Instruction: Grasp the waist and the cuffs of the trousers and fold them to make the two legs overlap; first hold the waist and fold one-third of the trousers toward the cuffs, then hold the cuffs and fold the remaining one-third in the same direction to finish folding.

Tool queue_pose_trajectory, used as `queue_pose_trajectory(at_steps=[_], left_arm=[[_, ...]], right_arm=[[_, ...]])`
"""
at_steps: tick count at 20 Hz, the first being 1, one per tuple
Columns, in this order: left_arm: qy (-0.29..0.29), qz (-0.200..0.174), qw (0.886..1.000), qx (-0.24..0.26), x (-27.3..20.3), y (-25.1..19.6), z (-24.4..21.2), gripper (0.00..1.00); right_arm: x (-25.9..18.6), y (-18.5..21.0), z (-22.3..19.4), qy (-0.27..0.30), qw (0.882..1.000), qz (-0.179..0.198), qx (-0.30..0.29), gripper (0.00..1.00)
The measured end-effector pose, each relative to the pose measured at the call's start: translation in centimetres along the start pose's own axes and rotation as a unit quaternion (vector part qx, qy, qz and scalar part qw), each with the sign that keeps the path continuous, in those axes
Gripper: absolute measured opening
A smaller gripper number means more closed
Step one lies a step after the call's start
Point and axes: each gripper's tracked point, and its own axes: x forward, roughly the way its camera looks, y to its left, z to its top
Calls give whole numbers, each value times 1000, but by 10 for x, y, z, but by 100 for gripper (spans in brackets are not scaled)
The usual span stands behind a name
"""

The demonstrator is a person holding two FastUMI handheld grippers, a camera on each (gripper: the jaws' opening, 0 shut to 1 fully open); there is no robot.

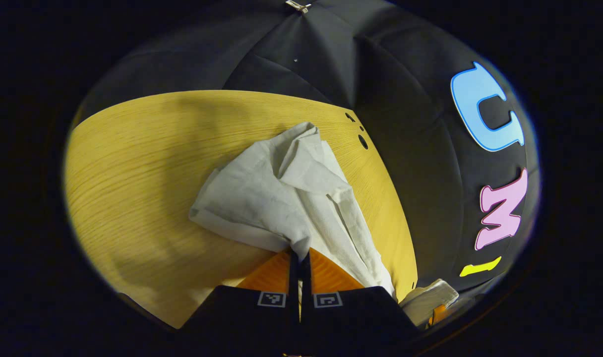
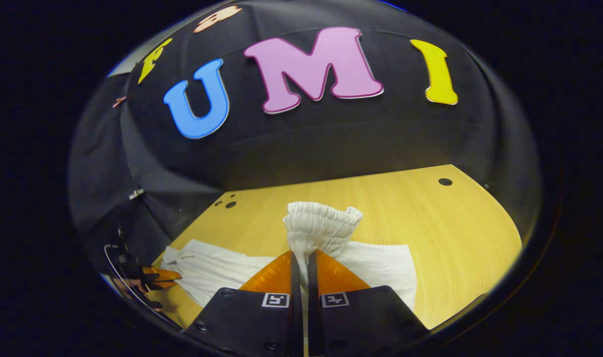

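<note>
White trousers (image 1: 262, 198) lie crumpled on the wooden table (image 1: 133, 173). In the left gripper view my left gripper (image 1: 299, 255) is shut on a bunched end of the cloth, apparently the cuff end, lifted slightly off the table. In the right gripper view my right gripper (image 2: 301, 260) is shut on the gathered elastic waistband (image 2: 321, 223), which stands up above the fingers. The rest of the trousers (image 2: 217, 270) spreads flat to both sides. My left gripper (image 2: 165, 277) shows at the far left, at the trousers' other end, held by a hand.
The table (image 2: 430, 223) has round holes (image 2: 445, 182) near its far corners (image 1: 363, 142). The booth's black cloth wall rises close behind the table's far edge. Bare wood stretches to the left in the left gripper view and to the right in the right gripper view.
</note>
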Motion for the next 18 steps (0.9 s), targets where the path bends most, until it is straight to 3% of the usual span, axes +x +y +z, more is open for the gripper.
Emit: queue_pose_trajectory(at_steps=[4, 7, 8, 9, 12, 15, 16, 18], left_arm=[[-1, 7, 1000, 9, 1, 0, -1, 6], [0, 7, 1000, 10, 0, 0, -1, 6], [-1, 6, 1000, 9, 1, 0, -1, 7], [-1, 6, 1000, 8, 0, -1, -2, 6], [-2, 4, 1000, 5, 1, 0, -2, 6], [-1, -3, 1000, -1, 0, 0, -1, 6], [0, -6, 1000, -5, 1, 0, -1, 7], [2, -14, 1000, -12, -1, 0, 0, 6]], right_arm=[[22, 31, -51, 57, 996, 33, -55, 8], [20, 44, -77, 99, 992, 55, -56, 8], [20, 49, -83, 113, 990, 66, -47, 4], [18, 54, -89, 127, 988, 80, -33, 12], [14, 63, -108, 159, 981, 109, 4, 22], [0, 90, -114, 185, 966, 163, 79, 57], [-6, 93, -114, 189, 961, 177, 96, 60], [-12, 85, -111, 182, 963, 169, 106, 66]])
